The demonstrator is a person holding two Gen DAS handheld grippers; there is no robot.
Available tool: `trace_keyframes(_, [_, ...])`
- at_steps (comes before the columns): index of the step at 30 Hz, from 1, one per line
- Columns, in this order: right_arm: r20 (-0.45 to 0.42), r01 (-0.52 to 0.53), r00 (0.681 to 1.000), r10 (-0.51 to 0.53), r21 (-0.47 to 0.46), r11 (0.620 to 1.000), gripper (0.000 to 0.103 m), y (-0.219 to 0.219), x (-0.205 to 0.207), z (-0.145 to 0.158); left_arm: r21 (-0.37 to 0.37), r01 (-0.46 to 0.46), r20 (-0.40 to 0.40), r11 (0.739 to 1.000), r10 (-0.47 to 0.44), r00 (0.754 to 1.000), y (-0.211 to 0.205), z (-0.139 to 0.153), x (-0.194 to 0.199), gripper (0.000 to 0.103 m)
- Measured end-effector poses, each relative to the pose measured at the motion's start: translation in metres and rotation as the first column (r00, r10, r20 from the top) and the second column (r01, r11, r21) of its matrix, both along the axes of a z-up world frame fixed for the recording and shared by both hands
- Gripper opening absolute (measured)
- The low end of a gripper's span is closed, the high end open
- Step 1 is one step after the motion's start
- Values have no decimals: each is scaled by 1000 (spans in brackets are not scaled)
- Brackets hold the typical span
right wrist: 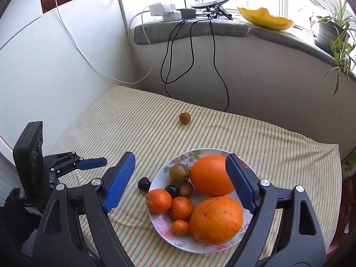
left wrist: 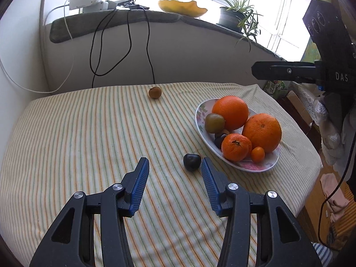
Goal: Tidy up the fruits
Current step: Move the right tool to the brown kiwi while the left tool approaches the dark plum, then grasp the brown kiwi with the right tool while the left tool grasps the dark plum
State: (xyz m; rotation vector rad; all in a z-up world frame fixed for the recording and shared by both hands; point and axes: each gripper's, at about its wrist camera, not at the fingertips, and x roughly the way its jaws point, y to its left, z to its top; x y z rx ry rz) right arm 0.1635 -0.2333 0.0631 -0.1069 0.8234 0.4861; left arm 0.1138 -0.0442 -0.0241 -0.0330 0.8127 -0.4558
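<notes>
Most of the fruit is already gathered, so the step in hand appears to be collecting the last loose pieces. Two remain on the striped yellow-and-green tablecloth: a small dark, glossy, cherry-like fruit just beside the plate's near-left rim, and a small brownish round fruit well apart, close to the table's far edge under the hanging black cables.

The left gripper is spread wide and holds nothing; its right blue ribbed finger sits just beside the dark fruit, which lies a little ahead of the gap and off to the right, not between the fingers. The next move probably calls for shifting right and forward until the fruit is centred, then closing gently, since such a small round, smooth thing may roll or squirt out.

The right gripper is also wide open and empty, held above the plate with its fingers framing the pile.

The white oval plate with a floral rim lies toward the table's right edge. In it are two large oranges, two mandarins, a tiny orange kumquat-like fruit, an olive-green round fruit, a small brown one and a dark plum-coloured one, packed touching one another.
</notes>
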Motion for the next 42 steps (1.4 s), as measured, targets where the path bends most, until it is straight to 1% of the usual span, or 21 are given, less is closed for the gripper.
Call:
trace_keyframes(5, [-47, 3, 999, -3, 2, 1000, 86, 14, 33, 0, -8, 35, -20, 999, -35, 999, -10, -9, 2, 48])
trace_keyframes(8, [-73, -5, 997, 4, -13, 1000, 86, 29, 53, -4, -8, 52, -29, 999, -53, 998, -14, -13, 4, 47])
trace_keyframes(10, [-108, -6, 994, 5, -10, 1000, 85, 38, 68, -9, -11, 63, -40, 998, -63, 997, -16, -17, 6, 43])
trace_keyframes(11, [-127, -2, 992, 2, -3, 1000, 83, 42, 75, -12, -15, 67, -46, 998, -68, 997, -16, -18, 8, 42])
trace_keyframes(13, [-156, 10, 988, -10, 2, 1000, 75, 50, 90, -18, -21, 74, -56, 997, -75, 996, -17, -22, 11, 41])
trace_keyframes(15, [-181, 14, 983, -16, -10, 1000, 71, 59, 103, -27, -24, 80, -66, 997, -81, 994, -18, -24, 14, 39])
trace_keyframes(17, [-206, 26, 978, -32, -30, 999, 66, 66, 116, -37, -25, 86, -71, 996, -87, 994, -18, -26, 17, 39])
trace_keyframes(18, [-223, 32, 974, -39, -32, 999, 61, 68, 123, -42, -25, 88, -73, 996, -90, 993, -18, -28, 19, 39])
trace_keyframes(19, [-241, 37, 970, -43, -29, 999, 59, 69, 129, -47, -27, 89, -75, 996, -90, 993, -17, -28, 20, 39])
trace_keyframes(23, [-296, 65, 953, -72, -35, 997, 51, 72, 150, -67, -44, 97, -89, 994, -101, 991, -17, -32, 26, 39])
trace_keyframes(25, [-302, 71, 950, -80, -41, 997, 48, 74, 159, -72, -45, 104, -92, 994, -108, 990, -18, -33, 28, 39])
trace_keyframes(32, [-317, 75, 943, -99, -88, 993, 46, 84, 179, -89, -45, 110, -102, 993, -114, 988, -22, -38, 35, 39])
trace_keyframes(34, [-321, 73, 942, -101, -100, 992, 44, 88, 183, -93, -39, 114, -107, 993, -118, 987, -24, -40, 37, 39])
trace_keyframes(38, [-328, 65, 939, -101, -120, 991, 44, 96, 188, -98, -25, 114, -110, 993, -116, 987, -26, -43, 40, 39])
trace_keyframes(42, [-336, 58, 936, -102, -137, 989, 43, 101, 191, -105, -28, 114, -111, 993, -116, 987, -27, -43, 42, 39])
